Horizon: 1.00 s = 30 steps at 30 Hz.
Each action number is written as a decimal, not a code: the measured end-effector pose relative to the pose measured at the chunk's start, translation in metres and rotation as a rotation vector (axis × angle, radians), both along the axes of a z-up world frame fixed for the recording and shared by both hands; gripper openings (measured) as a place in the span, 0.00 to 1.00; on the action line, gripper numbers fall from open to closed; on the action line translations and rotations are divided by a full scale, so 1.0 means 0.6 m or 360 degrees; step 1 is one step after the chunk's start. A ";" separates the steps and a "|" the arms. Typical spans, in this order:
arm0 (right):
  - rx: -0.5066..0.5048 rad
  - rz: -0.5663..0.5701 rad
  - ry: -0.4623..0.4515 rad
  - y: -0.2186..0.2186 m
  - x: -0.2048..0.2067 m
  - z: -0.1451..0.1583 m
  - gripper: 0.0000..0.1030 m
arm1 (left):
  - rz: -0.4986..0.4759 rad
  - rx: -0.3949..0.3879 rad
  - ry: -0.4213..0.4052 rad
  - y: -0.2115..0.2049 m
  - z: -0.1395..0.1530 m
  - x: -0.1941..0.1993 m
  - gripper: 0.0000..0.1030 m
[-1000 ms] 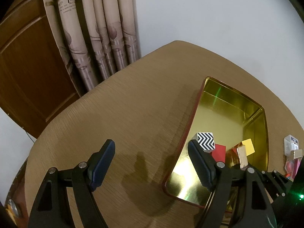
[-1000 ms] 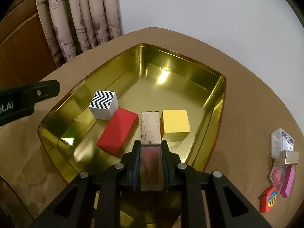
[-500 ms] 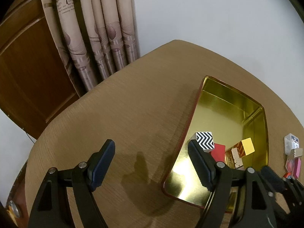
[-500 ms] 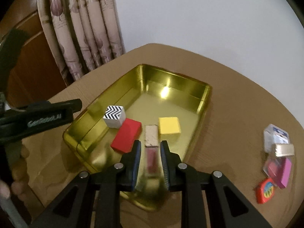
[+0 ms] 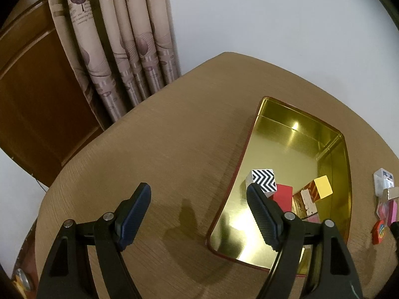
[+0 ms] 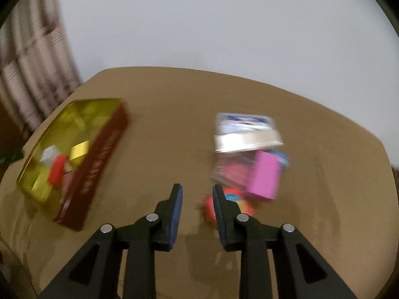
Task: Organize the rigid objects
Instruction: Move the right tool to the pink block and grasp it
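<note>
left wrist | gold tin (image 5: 345,174) holds zigzag cube (image 5: 263,180), red block (image 5: 283,195), yellow cube (image 5: 323,186)

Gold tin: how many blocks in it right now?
4 in the gold tin: chevron cube, red block, speckled bar, yellow cube. The left gripper may hide more.

Black claws (image 5: 198,214), seemingly blue-padded, silver screws.

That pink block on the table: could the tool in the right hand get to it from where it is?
Probably yes. The right tool is open and empty, the pink block lies just ahead and to its right, and nothing stands between them, though the picture is blurred.
</note>
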State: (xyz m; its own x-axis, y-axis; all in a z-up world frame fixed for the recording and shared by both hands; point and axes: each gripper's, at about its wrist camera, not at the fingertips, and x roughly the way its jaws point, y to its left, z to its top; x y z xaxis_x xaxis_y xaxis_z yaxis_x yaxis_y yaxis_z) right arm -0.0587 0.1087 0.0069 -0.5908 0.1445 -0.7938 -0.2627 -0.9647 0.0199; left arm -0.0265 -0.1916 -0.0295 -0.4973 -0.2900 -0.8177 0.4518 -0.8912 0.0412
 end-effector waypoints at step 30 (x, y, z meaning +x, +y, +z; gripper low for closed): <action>-0.0044 -0.0249 -0.0002 0.123 0.000 -0.057 0.29 | -0.0147 -0.0159 -0.0007 0.080 0.001 -0.026 0.74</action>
